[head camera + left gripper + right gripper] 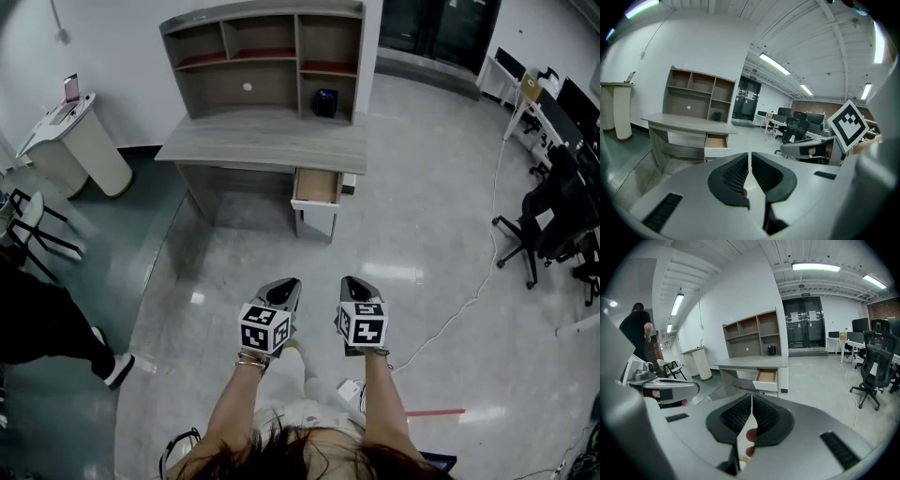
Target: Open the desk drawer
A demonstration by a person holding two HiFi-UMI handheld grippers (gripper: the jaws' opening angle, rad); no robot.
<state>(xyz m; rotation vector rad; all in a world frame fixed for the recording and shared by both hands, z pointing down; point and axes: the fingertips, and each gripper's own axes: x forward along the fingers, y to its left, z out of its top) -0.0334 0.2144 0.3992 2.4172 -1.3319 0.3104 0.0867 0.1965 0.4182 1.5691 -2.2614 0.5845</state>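
Upper left: white stand [89,141]. Upper centre: grey desk [262,141] with shelf hutch [262,58]; drawer [317,187] under its right end, pulled out. Lower centre: left gripper [284,287], jaws together, nothing between; right gripper [354,284] beside it, jaws likewise together; both well apart from the drawer. Right edge: office chairs [553,220]

At upper centre, the grey wooden desk [262,141] carries a grey open-shelf hutch [216,89]. A pulled-out wooden drawer [316,187] juts from beneath the desk's right end. A white rounded stand [84,141] sits at left, and black office chairs [553,216] at far right.
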